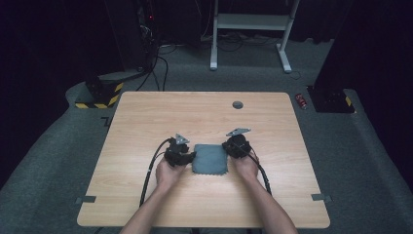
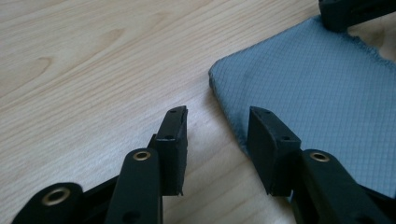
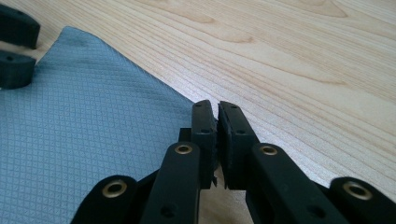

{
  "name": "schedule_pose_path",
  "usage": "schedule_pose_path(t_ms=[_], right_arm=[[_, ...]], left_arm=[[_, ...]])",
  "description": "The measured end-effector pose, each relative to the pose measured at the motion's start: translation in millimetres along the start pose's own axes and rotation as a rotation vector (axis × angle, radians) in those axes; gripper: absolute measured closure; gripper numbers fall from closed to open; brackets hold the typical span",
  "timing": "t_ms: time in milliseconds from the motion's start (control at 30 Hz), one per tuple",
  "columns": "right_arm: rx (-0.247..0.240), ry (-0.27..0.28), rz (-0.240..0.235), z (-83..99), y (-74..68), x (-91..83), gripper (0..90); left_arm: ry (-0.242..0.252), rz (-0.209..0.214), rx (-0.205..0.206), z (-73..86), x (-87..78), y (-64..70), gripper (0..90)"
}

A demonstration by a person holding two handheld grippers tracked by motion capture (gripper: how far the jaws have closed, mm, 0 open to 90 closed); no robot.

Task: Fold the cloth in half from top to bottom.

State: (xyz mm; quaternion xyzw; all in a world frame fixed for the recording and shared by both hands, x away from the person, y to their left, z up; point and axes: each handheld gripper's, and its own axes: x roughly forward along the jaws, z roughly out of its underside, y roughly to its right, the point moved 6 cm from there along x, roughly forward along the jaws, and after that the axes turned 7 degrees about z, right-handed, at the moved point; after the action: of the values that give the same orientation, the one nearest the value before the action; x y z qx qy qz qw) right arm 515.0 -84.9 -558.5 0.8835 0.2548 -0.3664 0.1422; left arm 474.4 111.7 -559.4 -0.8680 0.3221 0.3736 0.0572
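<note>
On the grey carpeted floor (image 1: 350,161) stands a light wooden table (image 1: 146,204), the biggest thing here, with rounded corners and a small dark round cap (image 1: 237,104) near its far edge. Beyond it a white metal frame (image 1: 253,22) rises from the carpet, a block striped yellow and black (image 1: 100,97) sits off the far left corner, and a small red item (image 1: 301,101) lies off the far right corner.

Near the middle of the table, a little toward the person's side, a grey-blue cloth (image 1: 210,158) lies flat, roughly square, with a fine grid weave. A person's forearms come in from the near edge, one hand on each side of the cloth.

The left gripper (image 1: 178,153) sits at the cloth's left edge. In the left gripper view its jaws stand clearly apart, with the cloth's (image 2: 317,107) edge running up between them; one jaw is over bare wood and the other over the fabric's border. They hold nothing.

The right gripper (image 1: 237,145) is at the cloth's far right corner. In the right gripper view its jaws are drawn nearly together, a thin slit between the pads, right at the cloth's (image 3: 79,140) corner. Whether any fabric is pinched between them I cannot tell. The left gripper's jaw tips show dark at the far left of that view.
</note>
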Motion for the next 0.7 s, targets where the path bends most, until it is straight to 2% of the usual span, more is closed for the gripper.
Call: schedule_pose_path(t_ms=[67,133,300,367,400,500,567,700], right_arm=[[0.001,0.0,-0.002,0.0,0.1,0.1,85.0],[0.003,-0.001,-0.003,0.0,0.3,0.0,84.9],[0.004,-0.001,-0.003,0.2,0.3,0.0,84.9],[0.001,-0.002,0.001,0.1,0.1,0.0,84.9],[-0.003,-0.002,0.002,0.0,0.1,0.0,84.6],[-0.001,-0.003,0.008,0.0,0.4,-0.2,82.1],[0.011,-0.006,0.013,0.2,1.9,-0.9,76.1],[0.034,0.023,-0.012,-0.5,3.2,-9.4,71.2]], left_arm=[[-0.005,-0.008,-0.004,1.5,-3.0,0.0,56.6],[0.023,0.03,-0.018,3.8,-9.0,5.4,52.9],[0.019,0.057,0.026,20.0,-21.7,23.7,49.8],[-0.012,0.031,0.063,26.9,-21.1,26.9,49.8],[0.007,0.024,0.073,27.9,-21.4,27.4,49.6],[0.008,0.032,0.053,28.1,-21.5,26.9,49.4],[0.012,0.047,0.045,27.1,-23.1,28.4,47.3],[0.065,0.081,0.029,23.8,-31.9,32.2,44.4]])
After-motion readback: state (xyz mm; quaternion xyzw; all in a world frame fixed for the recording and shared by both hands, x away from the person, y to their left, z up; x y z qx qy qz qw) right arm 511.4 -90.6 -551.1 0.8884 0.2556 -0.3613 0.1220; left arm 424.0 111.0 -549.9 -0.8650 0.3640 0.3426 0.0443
